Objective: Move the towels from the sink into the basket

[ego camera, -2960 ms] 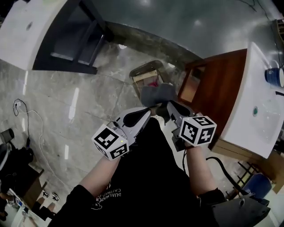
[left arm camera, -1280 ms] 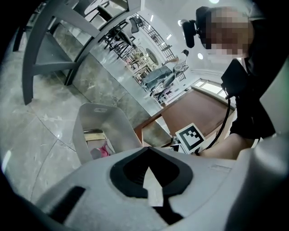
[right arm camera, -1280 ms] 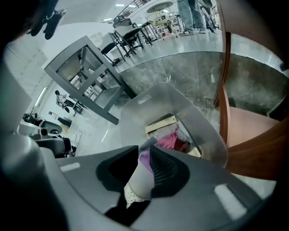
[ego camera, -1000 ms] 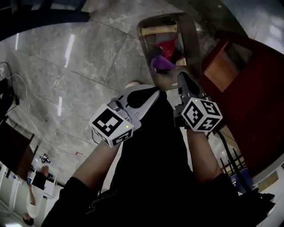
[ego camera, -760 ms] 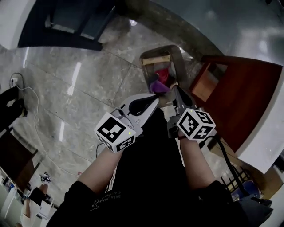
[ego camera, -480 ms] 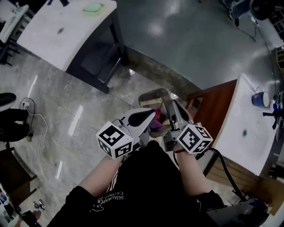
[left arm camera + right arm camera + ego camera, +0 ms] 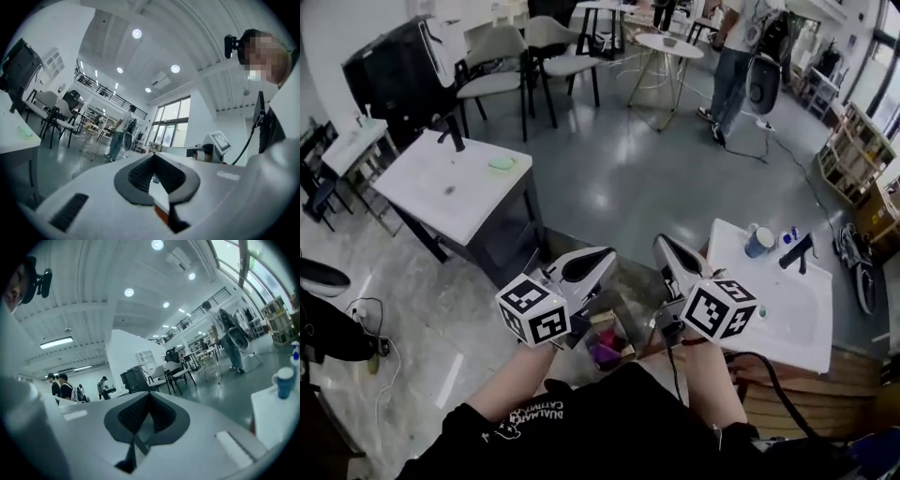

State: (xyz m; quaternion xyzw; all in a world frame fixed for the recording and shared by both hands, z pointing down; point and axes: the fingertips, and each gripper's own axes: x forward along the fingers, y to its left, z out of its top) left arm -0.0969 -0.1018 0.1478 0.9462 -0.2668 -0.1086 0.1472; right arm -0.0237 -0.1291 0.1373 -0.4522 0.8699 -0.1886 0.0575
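Towels (image 7: pixel 605 355) lie in the basket (image 7: pixel 602 318), lower centre; left tongs (image 7: pixel 605 253) and right tongs (image 7: pixel 661 242) shut, empty, so I'd recheck the sink (image 7: pixel 783 305).

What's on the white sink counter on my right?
A blue cup and a black faucet stand on the white sink counter; no towel shows. The right gripper covers its left edge.

Ceiling lights (image 7: pixel 136 33) are shining over a glossy grey floor (image 7: pixel 619 187), with chairs (image 7: pixel 492 52) and a round table (image 7: pixel 668 44) standing far off before tall windows (image 7: pixel 174 127).
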